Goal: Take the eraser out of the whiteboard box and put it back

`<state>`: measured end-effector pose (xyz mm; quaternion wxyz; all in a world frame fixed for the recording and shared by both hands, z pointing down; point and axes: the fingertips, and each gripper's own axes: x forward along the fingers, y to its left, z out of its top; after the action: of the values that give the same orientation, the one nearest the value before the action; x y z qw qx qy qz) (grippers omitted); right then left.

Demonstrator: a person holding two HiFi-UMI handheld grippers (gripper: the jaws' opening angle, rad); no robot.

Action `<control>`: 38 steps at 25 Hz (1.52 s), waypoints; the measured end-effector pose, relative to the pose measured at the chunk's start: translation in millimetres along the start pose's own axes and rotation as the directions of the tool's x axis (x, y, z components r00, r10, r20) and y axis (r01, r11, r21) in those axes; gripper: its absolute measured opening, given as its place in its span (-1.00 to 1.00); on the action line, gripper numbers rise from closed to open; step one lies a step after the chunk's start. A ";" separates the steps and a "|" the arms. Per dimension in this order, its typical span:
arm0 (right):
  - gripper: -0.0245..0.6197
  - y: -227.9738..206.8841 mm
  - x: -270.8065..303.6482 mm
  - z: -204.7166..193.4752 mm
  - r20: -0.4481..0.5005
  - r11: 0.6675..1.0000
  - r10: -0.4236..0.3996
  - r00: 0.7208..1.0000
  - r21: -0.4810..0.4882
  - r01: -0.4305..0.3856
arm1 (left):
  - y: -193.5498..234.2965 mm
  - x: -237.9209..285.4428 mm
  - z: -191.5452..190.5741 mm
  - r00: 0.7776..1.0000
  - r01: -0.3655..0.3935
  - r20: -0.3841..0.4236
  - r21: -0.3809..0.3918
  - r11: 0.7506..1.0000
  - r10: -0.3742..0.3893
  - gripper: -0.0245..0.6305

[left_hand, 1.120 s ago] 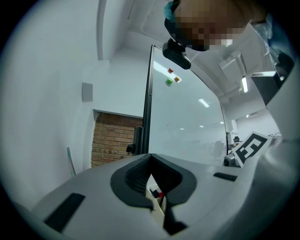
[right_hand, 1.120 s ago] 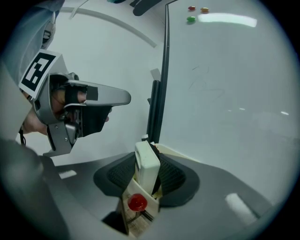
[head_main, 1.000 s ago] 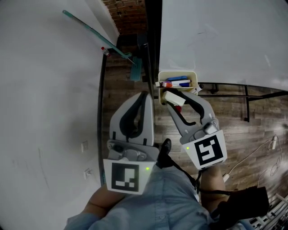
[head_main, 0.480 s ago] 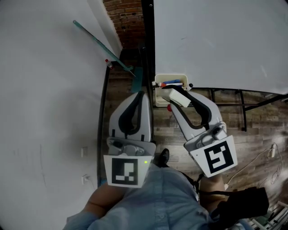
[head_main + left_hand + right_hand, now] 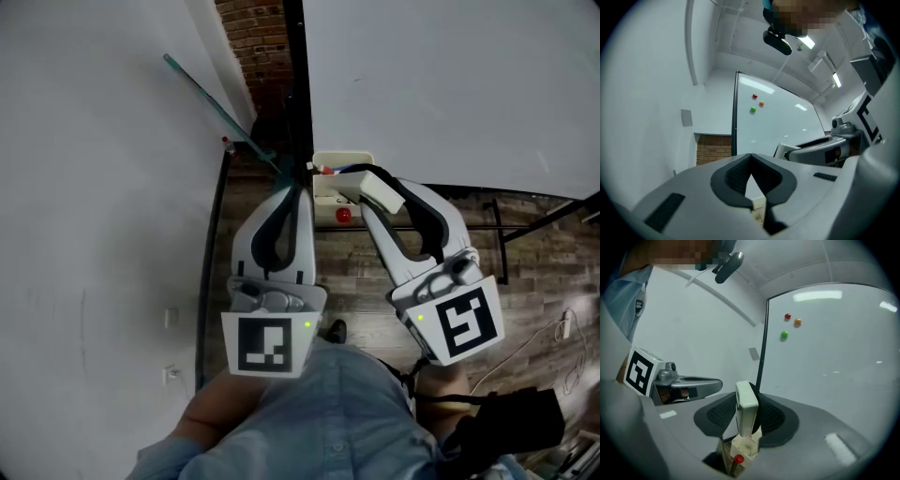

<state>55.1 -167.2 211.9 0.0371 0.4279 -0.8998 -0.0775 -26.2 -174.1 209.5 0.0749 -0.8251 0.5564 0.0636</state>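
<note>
My right gripper (image 5: 375, 190) is shut on the white eraser (image 5: 380, 193), which stands upright between its dark pads (image 5: 771, 417) in the right gripper view, where the eraser (image 5: 746, 409) hangs above the cream whiteboard box (image 5: 742, 449). In the head view the box (image 5: 326, 175) hangs at the whiteboard's lower edge, with markers inside, partly hidden behind both grippers. My left gripper (image 5: 294, 188) is to the left of the box, jaws together at the tips and nothing between them. Its closed jaws (image 5: 750, 158) fill the lower left gripper view.
The whiteboard (image 5: 834, 362) carries red (image 5: 787, 316), orange (image 5: 797, 321) and green (image 5: 783, 334) magnets. A red knob (image 5: 344, 215) sits just under the box. A white wall (image 5: 94, 187) is at the left, with brick (image 5: 258, 33) between wall and board. Wooden floor and the black stand legs (image 5: 497, 234) lie below.
Both grippers have risen, the right one carrying the eraser up and away from the box. The eraser has stayed in the right gripper's jaws throughout.
</note>
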 end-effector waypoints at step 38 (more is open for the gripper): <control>-0.49 -5.6 23.1 -27.8 -0.053 0.999 0.032 0.998 0.004 -0.032 | 13.6 10.6 -6.5 1.000 0.000 -0.013 -0.025 1.000 0.000 -0.91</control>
<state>48.5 -191.6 238.3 0.0615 0.4154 -0.9053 -0.0640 -34.7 -190.0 213.2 0.0611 -0.8264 0.5560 0.0649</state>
